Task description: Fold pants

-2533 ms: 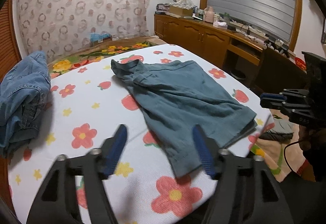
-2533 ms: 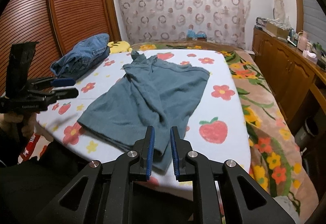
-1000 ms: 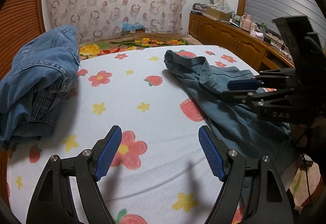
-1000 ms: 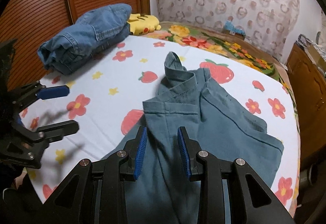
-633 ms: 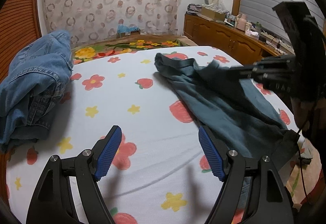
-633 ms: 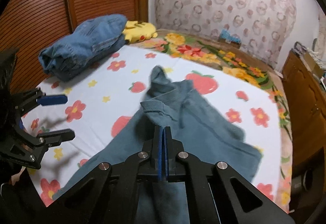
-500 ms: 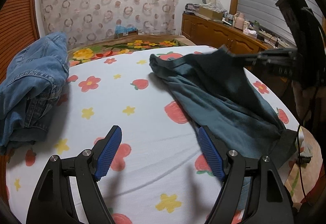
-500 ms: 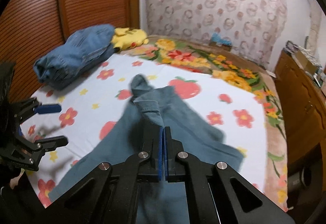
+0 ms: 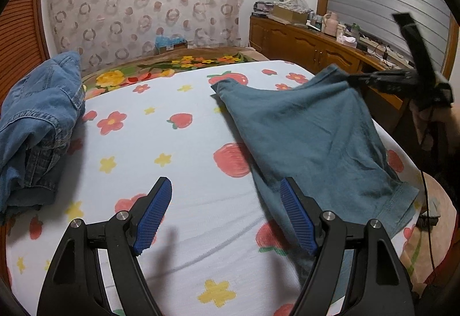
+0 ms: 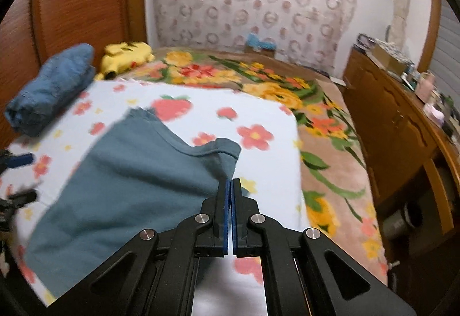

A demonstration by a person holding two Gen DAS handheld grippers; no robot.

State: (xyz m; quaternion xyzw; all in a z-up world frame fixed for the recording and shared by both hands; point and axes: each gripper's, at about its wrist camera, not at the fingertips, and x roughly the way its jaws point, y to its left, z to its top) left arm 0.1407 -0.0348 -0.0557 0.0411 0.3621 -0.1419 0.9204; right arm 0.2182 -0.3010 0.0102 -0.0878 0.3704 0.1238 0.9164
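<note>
The teal pants point(image 9: 310, 132) lie on the flower-and-strawberry sheet point(image 9: 178, 149) toward the 3 o'clock side of the left wrist view, one corner lifted off the bed at about 2 o'clock, the rest draped flat and running down past the bed's near edge, where the hem at 4 o'clock hangs partly over the side; how many layers are stacked there is hard to tell. The right gripper point(image 10: 229, 186) has its blue pads pressed together on that raised corner, the cloth point(image 10: 138, 172) hanging away from it toward 9 o'clock; this view is motion-blurred, so seams and edges are smeared. In the left wrist view the same gripper point(image 9: 382, 78) is a dark blurred streak at 2 o'clock, its tip buried in the fabric. The left gripper point(image 9: 225, 215) hovers above the sheet with its fingers spread wide and nothing between them, its right pad close to the pants' near edge; whether it touches is unclear. A bundle of denim point(image 9: 37, 120) sits at 9 o'clock, cut off by the lens rim. A wooden cabinet point(image 9: 310, 42) lines the wall at 1 o'clock
</note>
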